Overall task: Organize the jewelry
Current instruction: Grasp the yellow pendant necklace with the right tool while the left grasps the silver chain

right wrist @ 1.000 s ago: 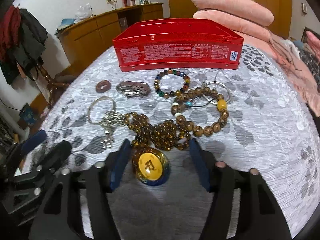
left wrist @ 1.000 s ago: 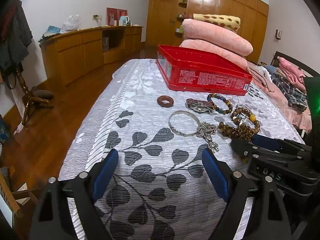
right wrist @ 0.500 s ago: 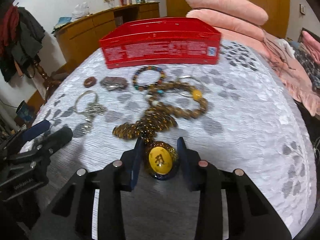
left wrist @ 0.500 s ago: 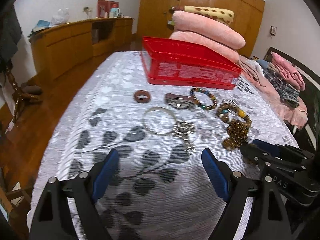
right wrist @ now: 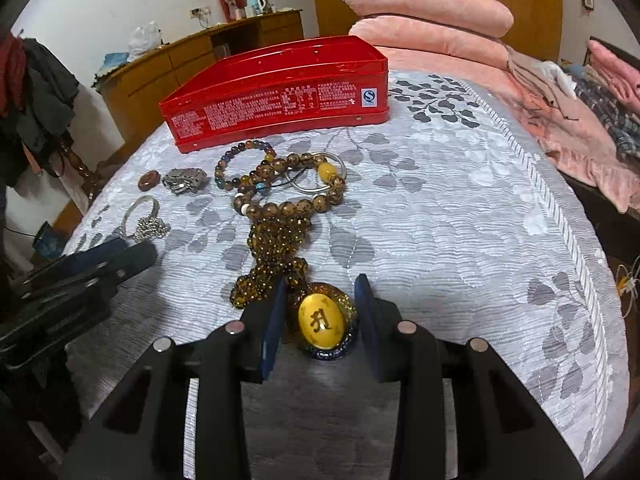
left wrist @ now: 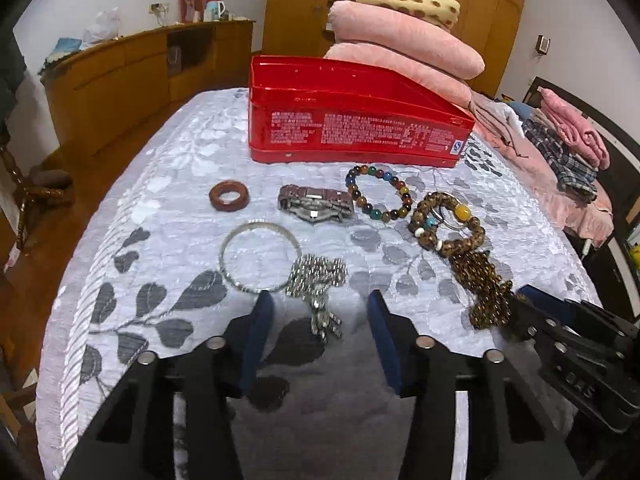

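On the grey leaf-print bedspread (left wrist: 180,208) lie a brown ring (left wrist: 229,196), a watch (left wrist: 316,204), a coloured bead bracelet (left wrist: 378,192), a wooden bead bracelet (left wrist: 448,224), a silver bangle (left wrist: 260,222) and a silver chain (left wrist: 316,276). Behind them stands a red tin (left wrist: 360,132). My left gripper (left wrist: 320,320) is closing, with the chain's dangling end between its jaws and untouched. My right gripper (right wrist: 322,300) is shut on a yellow oval pendant (right wrist: 322,320). Its amber bead necklace (right wrist: 276,248) trails stretched toward the bracelets.
Pink pillows (left wrist: 400,40) are stacked behind the tin. Folded clothes (left wrist: 568,148) lie at the right. A wooden cabinet (left wrist: 120,76) runs along the left wall past the bed's left edge. Each gripper shows beside the other: the right (left wrist: 520,300), the left (right wrist: 120,252).
The left jaws have narrowed and moved forward over the silver chain's end. The right gripper closed on the pendant and drew it back, pulling the heaped amber necklace out straight.
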Tool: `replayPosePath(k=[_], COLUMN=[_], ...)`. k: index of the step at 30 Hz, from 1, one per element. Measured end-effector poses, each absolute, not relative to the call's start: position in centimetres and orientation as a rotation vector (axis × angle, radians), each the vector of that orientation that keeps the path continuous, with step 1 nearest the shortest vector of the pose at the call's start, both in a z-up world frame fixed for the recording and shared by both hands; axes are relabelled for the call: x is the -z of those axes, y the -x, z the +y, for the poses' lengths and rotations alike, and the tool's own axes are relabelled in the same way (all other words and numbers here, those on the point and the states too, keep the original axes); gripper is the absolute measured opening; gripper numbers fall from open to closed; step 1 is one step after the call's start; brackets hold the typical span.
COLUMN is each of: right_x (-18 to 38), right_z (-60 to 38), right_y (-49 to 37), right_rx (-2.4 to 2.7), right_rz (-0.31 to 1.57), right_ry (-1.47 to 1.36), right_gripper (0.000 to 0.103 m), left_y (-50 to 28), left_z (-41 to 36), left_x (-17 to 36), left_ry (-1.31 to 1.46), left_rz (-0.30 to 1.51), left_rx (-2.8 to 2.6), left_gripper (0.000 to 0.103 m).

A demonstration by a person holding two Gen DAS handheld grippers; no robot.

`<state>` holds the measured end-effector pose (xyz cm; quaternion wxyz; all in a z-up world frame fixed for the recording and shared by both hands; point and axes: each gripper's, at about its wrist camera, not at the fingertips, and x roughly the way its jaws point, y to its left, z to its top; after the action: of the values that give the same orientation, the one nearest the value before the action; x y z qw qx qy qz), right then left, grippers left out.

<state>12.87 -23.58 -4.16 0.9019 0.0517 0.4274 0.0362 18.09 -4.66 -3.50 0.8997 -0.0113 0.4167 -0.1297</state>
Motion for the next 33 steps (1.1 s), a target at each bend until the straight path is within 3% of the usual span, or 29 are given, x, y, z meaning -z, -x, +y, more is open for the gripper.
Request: replayPosePath(k=[5,8,18,20,22,29,33], right_x=[3.9,3.5,3.3,3.5,3.7,4.4,4.4], right_z=[-24.0,-24.2,-23.3,-22.8,-22.5,-21.3,-20.4], right_y=[-12.6,-12.5,-13.0,-13.4,-13.7,-15.5,-15.3], right_rx=[-0.116,-0.113,-0.169,-0.171,-0.171,-0.175,-0.166], right_rz=[0.863,0.842,0.839,0.848,0.861,0.901,0.898], right_ry=[-0.138,-0.14,-0.117,-0.098,-0.085,-0.047,0.011], right_gripper=[0.035,0.044,0.044,0.044,0.044,0.044,0.026], left_y=[-18.9,-18.9,-17.5,-17.6,-17.8,-18.0,-17.9], left_z=[-4.5,-3.8,-3.6,-3.7,-4.1,-4.9,-4.8], left_x=[3.6,3.7,3.5,3.5,3.6,3.7,3.7], left_ry=[0.045,0.083,0.072,0.073,0.064,0.026,0.025], left_rz=[0.871,0.871,0.88,0.879,0.869,0.858,0.855], left_rx=[0.257,0.272,0.295,0.29,0.3,0.298,0.281], left_gripper=[0.021,0.01,0.01,0.013,0.023,0.025,0.015])
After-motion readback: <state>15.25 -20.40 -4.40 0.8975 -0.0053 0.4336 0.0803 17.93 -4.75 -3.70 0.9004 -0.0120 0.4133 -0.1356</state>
